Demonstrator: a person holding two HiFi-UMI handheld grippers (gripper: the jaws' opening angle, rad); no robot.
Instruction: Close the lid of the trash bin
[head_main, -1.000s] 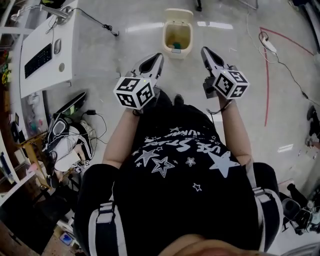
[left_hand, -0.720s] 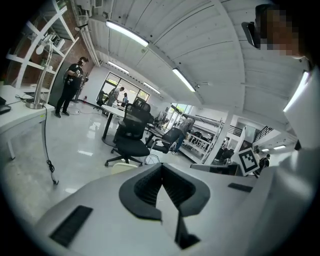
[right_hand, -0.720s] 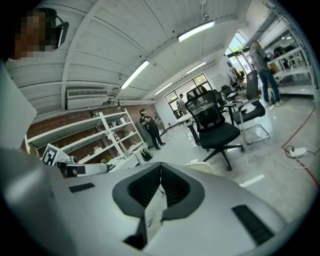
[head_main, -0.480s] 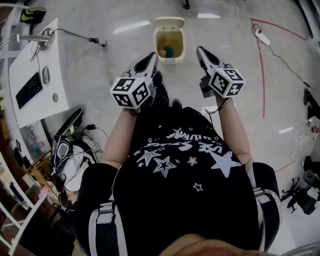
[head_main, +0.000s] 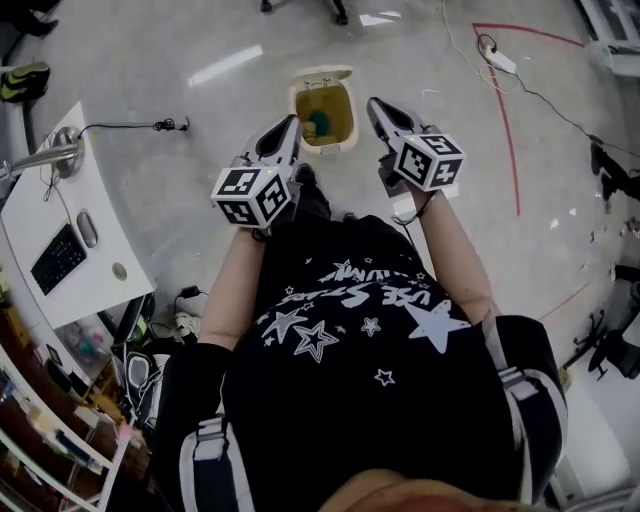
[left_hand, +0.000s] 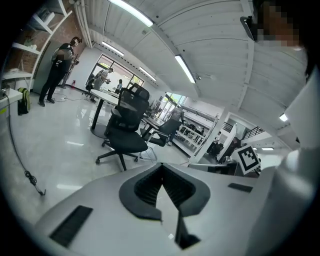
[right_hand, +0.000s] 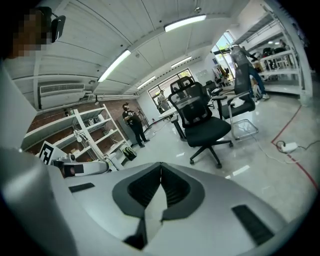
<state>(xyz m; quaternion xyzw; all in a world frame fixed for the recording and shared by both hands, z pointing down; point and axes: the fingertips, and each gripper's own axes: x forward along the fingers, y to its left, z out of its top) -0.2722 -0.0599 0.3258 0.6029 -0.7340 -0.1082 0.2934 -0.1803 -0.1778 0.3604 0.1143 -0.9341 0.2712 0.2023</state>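
Glossy grey floor (head_main: 180, 60) is seen below the person, with a red line (head_main: 510, 110) marked on it off to the right of the right gripper (head_main: 376, 106) and a white desk (head_main: 60, 250) well off to the left of the left gripper (head_main: 287, 128). Both grippers are held out in front of the body, side by side and apart. The bin (head_main: 328, 148) is found just ahead, between the two tips and close to both, though contact cannot be told. Its lid (head_main: 322, 74) is swung back on the side away from the grippers, so the inside is shown, where something teal (head_main: 320, 121) lies. In each gripper view the jaws are pressed together at the tips with nothing held between them. Beyond them an office chair (left_hand: 125, 135) is seen from the left gripper and another chair (right_hand: 202, 127) from the right.
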